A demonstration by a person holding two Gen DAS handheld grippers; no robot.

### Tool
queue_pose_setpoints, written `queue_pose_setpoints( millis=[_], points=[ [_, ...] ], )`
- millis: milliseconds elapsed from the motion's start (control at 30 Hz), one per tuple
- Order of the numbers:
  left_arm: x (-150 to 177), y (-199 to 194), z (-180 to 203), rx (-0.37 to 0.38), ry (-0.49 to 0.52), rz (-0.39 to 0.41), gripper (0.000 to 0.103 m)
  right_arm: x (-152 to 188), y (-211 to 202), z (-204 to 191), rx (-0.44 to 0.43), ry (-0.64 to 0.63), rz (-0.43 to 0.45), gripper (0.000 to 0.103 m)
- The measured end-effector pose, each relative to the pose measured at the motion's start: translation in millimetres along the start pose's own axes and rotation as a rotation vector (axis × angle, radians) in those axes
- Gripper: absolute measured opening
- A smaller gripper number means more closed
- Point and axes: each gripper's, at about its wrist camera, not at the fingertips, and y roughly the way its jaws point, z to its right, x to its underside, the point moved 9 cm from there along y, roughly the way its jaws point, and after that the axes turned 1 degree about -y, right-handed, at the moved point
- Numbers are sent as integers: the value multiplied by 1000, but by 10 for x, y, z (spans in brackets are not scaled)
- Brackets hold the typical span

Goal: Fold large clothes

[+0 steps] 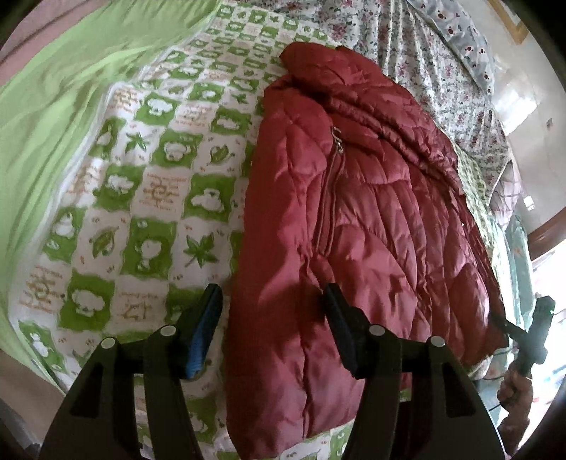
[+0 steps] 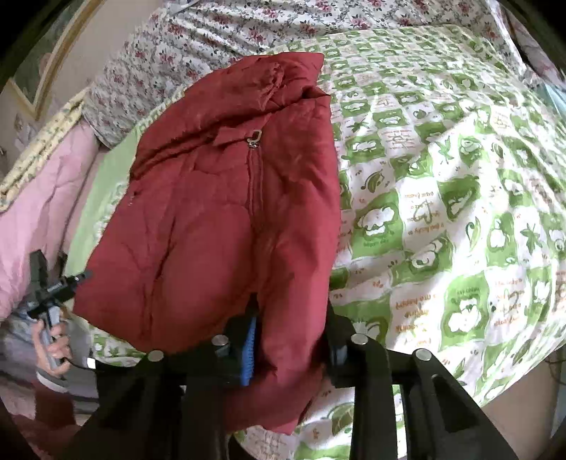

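Observation:
A dark red quilted puffer jacket (image 1: 357,212) lies folded lengthwise on a green-and-white checked bedspread (image 1: 141,198), its zip pull near the collar. My left gripper (image 1: 272,300) is open, its jaws straddling the jacket's near left edge just above it, gripping nothing. In the right wrist view the same jacket (image 2: 219,212) lies ahead. My right gripper (image 2: 290,315) is open, with the jacket's near hem bulging between its jaws. The right gripper also shows at the far right of the left wrist view (image 1: 530,336).
A light green sheet (image 1: 70,70) lies bunched at the left. A floral quilt (image 2: 247,24) is heaped at the head of the bed. A pink quilt (image 2: 39,198) lies beside the jacket. The bedspread (image 2: 460,198) stretches to the right.

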Motion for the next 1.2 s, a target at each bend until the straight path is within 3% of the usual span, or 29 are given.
queue_pose_setpoints(
  millis=[133,267,333,367,433,800,900,1033,1200],
  points=[
    [78,27,-9,7,7,-11,65,16,-10,-31,2,-11,2,27],
    [189,63,27,22,34,-30,65,7,-22,-44,-10,-8,11,28],
    [234,73,71,19,58,-31,64,11,-22,-56,-21,-5,16,32],
    [257,72,98,22,73,-29,59,18,-21,-59,-25,-2,18,33],
    [284,67,136,34,87,-32,56,34,-12,-67,-43,9,16,44],
    [338,49,182,71,105,-41,56,133,91,-93,-82,36,11,52],
    [362,34,200,76,118,-37,50,153,73,-103,-95,25,8,45],
    [367,-53,284,62,171,-2,27,159,24,-142,-125,18,23,31],
    [320,-180,353,73,194,37,19,99,-55,-248,-157,-1,54,25]
  ],
)
